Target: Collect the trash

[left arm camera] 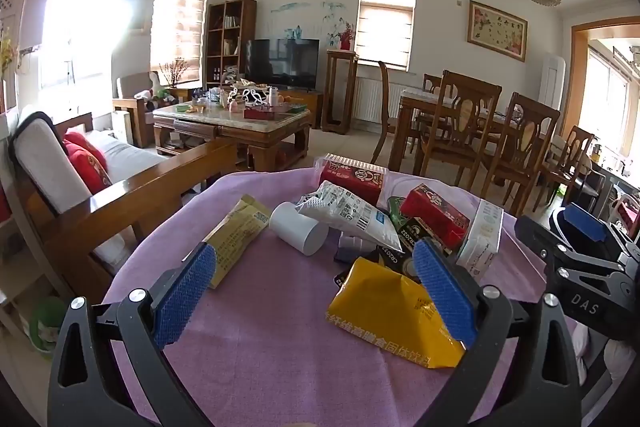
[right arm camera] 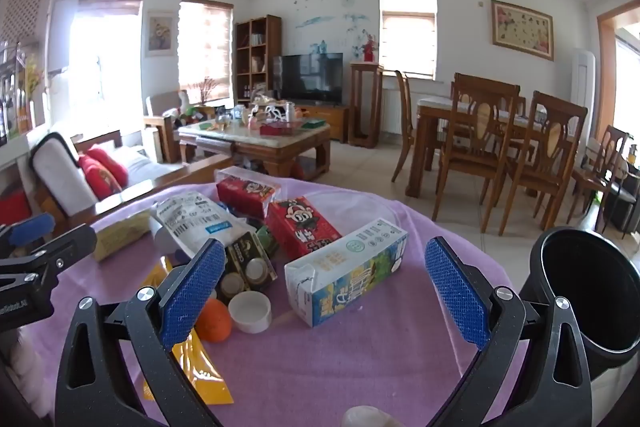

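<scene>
A round table with a purple cloth (left arm camera: 260, 339) holds a pile of trash. In the left wrist view I see a yellow pouch (left arm camera: 380, 311), a white paper cup (left arm camera: 298, 233) on its side, a white plastic bag (left arm camera: 352, 215), red cartons (left arm camera: 434, 213) and a tan wrapper (left arm camera: 236, 235). My left gripper (left arm camera: 316, 291) is open and empty above the cloth, near the yellow pouch. In the right wrist view a milk carton (right arm camera: 348, 271) lies between my open, empty right gripper's (right arm camera: 324, 291) fingers. An orange (right arm camera: 214, 321) and a white cap (right arm camera: 250, 311) lie beside it.
A black bin (right arm camera: 592, 291) stands at the table's right edge. A wooden sofa (left arm camera: 120, 187) is at the left. A coffee table (left arm camera: 232, 123) and TV stand behind. Dining chairs (left arm camera: 516, 155) stand at the right.
</scene>
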A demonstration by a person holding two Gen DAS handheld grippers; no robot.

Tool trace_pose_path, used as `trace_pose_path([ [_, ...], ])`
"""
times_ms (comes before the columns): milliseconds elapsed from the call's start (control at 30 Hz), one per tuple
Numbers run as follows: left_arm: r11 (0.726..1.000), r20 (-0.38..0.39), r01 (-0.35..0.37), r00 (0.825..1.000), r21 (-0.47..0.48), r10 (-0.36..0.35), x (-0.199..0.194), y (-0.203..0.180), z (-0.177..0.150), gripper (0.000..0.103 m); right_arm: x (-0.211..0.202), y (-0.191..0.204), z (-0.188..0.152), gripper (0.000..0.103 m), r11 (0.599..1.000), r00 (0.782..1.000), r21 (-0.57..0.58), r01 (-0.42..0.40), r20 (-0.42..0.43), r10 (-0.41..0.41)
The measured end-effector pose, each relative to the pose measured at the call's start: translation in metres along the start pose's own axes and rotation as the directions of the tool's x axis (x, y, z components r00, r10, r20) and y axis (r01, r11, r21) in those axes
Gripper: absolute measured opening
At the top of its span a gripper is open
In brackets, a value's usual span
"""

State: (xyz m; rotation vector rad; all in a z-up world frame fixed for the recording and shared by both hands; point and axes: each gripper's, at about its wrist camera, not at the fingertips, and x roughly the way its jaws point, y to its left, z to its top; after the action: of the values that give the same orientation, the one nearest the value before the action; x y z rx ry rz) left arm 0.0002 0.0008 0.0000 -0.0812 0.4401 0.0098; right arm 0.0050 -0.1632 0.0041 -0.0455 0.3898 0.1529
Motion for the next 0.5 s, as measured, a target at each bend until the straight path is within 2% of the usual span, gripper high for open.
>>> trace_pose_path([
  [500, 1.0, -0.007, -0.003, 1.0, -0.002, 0.003, 0.0016, -0.0029, 0.0008, 0.098, -0.001, -0.0004, 0.0, 0.099, 1.0, 1.0, 0.003, 0.0, 0.001, 0.0],
])
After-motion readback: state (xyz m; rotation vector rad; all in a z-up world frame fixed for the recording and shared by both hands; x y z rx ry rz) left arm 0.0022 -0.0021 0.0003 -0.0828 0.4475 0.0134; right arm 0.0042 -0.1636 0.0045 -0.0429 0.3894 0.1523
